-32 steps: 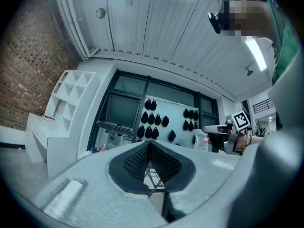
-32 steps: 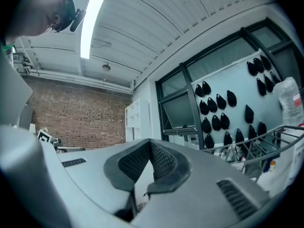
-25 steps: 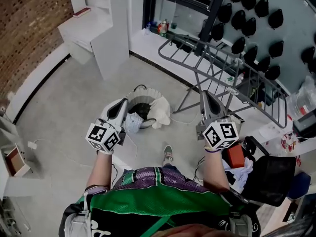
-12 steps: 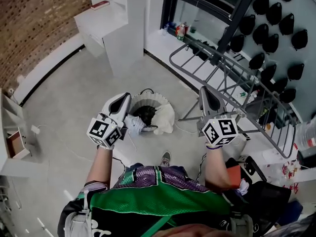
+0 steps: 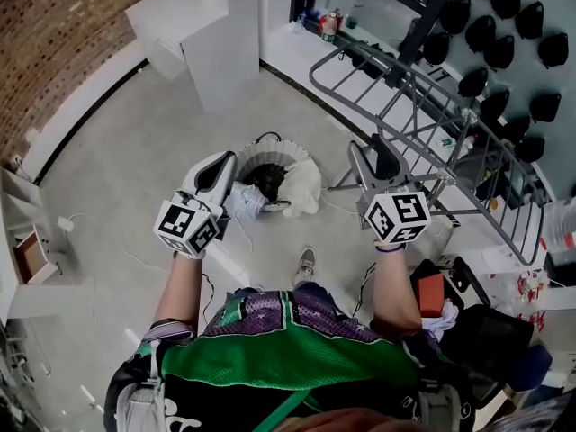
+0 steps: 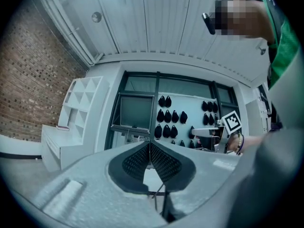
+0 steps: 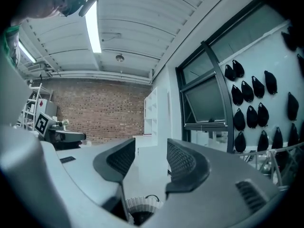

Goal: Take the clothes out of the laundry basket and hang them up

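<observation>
The round white laundry basket (image 5: 286, 152) stands on the floor ahead of me with dark clothes inside and a white garment (image 5: 304, 196) draped over its rim. A pale cloth (image 5: 245, 203) lies at its near left side, just right of my left gripper (image 5: 226, 159). That gripper's jaws are shut and nothing shows between them (image 6: 149, 143). My right gripper (image 5: 373, 156) is held level between the basket and the grey drying rack (image 5: 423, 97). Its jaws have just been opening and are empty (image 7: 151, 146); the basket (image 7: 138, 207) shows below them.
A white shelf unit (image 5: 209, 34) stands at the back left by a brick wall (image 5: 63, 25). Bottles (image 5: 328, 23) sit on the window ledge. Black pouches (image 5: 508, 21) hang on the wall behind the rack. A black bag (image 5: 490, 322) and a red item (image 5: 430, 289) lie at my right.
The right gripper's jaws, shut in both earlier frames, now stand apart. Both grippers have shifted across the room and the basket now lies directly between them.
</observation>
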`<state>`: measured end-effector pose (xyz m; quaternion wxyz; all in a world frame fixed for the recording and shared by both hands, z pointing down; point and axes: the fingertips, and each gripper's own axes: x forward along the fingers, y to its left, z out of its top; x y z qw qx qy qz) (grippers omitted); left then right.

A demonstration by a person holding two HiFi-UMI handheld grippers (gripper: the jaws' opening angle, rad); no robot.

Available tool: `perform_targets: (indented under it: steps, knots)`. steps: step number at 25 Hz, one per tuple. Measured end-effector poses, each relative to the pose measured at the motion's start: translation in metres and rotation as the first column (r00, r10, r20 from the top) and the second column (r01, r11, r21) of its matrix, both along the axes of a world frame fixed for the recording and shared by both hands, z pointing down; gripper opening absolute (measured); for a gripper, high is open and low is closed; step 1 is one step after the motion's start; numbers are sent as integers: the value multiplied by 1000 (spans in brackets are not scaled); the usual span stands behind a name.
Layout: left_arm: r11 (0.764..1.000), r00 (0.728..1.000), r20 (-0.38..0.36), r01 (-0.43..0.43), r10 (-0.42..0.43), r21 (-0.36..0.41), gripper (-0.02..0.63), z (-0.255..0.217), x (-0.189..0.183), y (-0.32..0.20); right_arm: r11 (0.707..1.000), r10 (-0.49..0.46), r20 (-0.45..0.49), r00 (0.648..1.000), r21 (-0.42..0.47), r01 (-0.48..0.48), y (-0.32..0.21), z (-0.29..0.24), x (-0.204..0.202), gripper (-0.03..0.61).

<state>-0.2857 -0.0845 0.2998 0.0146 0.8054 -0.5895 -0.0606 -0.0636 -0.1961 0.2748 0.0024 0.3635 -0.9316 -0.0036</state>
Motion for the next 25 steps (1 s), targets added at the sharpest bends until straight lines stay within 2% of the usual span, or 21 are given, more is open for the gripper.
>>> perform_targets:
  steps: [7, 14, 18, 25]
  knots:
    - [998, 1000, 24, -15, 16, -59, 18, 31, 10, -15, 997, 6, -46, 999, -82, -10, -16, 57, 6, 193]
    - [993, 999, 31, -11, 15, -120, 18, 90, 7, -35, 988, -30, -128, 991, -156, 10, -30, 144, 0, 192]
    - [990, 999, 33, -39, 44, -135, 18, 137, 8, -48, 983, -28, -152, 988, -184, 0, -33, 202, 2, 193]
    - [987, 998, 39, -52, 59, -153, 18, 252, 0, -70, 979, 5, -158, 987, -199, -37, -48, 315, 14, 193]
